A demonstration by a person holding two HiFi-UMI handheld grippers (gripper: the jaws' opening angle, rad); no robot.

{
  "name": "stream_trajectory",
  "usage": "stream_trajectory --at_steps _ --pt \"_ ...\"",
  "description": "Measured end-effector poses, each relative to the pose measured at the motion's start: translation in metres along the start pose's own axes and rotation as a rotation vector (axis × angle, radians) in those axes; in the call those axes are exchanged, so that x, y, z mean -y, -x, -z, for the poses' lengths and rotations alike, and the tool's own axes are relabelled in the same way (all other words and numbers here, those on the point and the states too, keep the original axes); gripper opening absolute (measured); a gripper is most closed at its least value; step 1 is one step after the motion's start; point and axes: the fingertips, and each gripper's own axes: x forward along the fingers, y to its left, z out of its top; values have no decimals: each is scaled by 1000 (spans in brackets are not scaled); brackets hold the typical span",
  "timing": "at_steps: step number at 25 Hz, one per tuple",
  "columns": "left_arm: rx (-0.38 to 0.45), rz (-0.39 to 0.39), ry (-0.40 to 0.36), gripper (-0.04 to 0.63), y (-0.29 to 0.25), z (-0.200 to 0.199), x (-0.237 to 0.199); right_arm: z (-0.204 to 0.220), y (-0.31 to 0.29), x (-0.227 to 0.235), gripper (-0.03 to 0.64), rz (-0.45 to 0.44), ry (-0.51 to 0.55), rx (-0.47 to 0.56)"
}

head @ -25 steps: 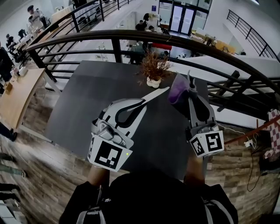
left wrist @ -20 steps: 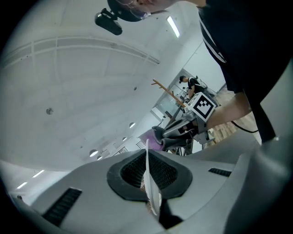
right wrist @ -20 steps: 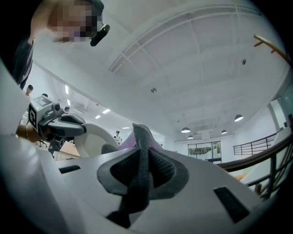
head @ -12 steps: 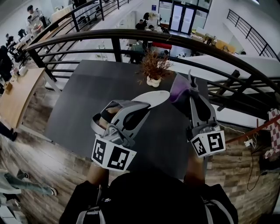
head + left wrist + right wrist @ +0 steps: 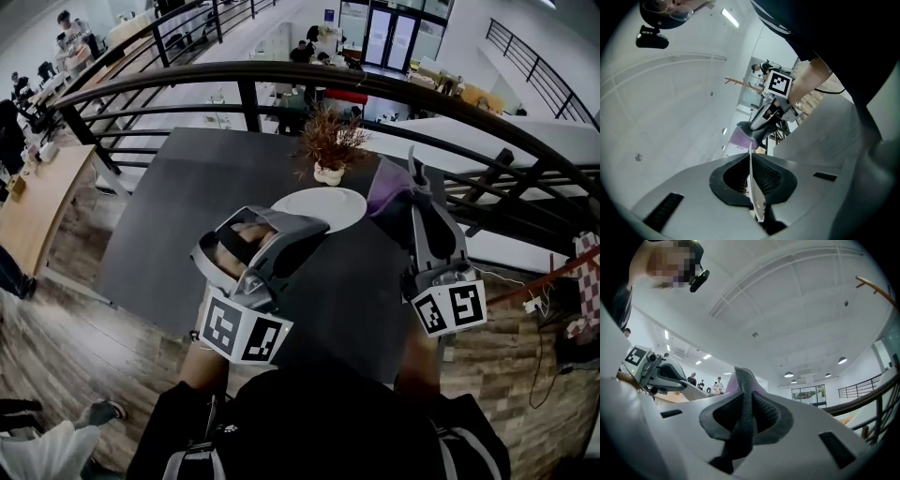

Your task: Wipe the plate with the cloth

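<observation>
**A:** Where is the plate found, and by what is it held?

**B:** It is held in the air above the dark table, near the potted plant, lying roughly level. Its near rim is clamped between the jaws of the left gripper; in the left gripper view it is seen edge-on, pinched with no gap showing

**A:** And the cloth?

**B:** The purple cloth is pinched in the closed jaws of the right gripper, with a bunch of it standing out past the tips. It is held just beside the plate's right edge; whether contact is made cannot be told from the head view

**A:** How is the plate expected to handle?

**B:** It is judged stiff, smooth and breakable, probably light enough to be carried by one edge. Since only a narrow strip of rim is gripped, it may be levered out if pressed hard far from the grip. Wiping strokes are best kept light and nearer the held side, or the plate may be rested on the table first

**A:** And the cloth?

**B:** It is soft and limp, so it is folded wherever it is pushed. A hold close to the bunch, as seen now, lets the loose end be pressed onto the plate without the hard jaws being brought against it
</observation>
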Motion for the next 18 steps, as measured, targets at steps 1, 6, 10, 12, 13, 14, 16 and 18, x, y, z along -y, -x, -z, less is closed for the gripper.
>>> stream_trajectory --at_steps 1,6,10,12,13,14,16,18 --pt "0 1 -14 15 0 -1 0 -1 0 0 52 0 -2 3" --pt "-16 27 -97 15 -4 0 1 -11 0 3 52 4 -4 27" --pt "-24 64 -166 15 -6 1 10 -23 0 2 52 5 -5 63" --pt "-6 75 -177 15 -5 -1 13 -32 0 -1 52 -2 -4 85" --pt "4 79 -180 15 -5 -3 14 -36 0 -2 52 -8 -5 96" --pt "10 81 -187 15 -6 -4 15 -40 1 -3 52 -15 -6 108" --pt "11 79 -204 15 -8 -7 15 -48 2 -5 52 -31 -7 131" --pt "11 76 -215 15 -9 -9 15 -55 2 -11 52 -54 -10 149"
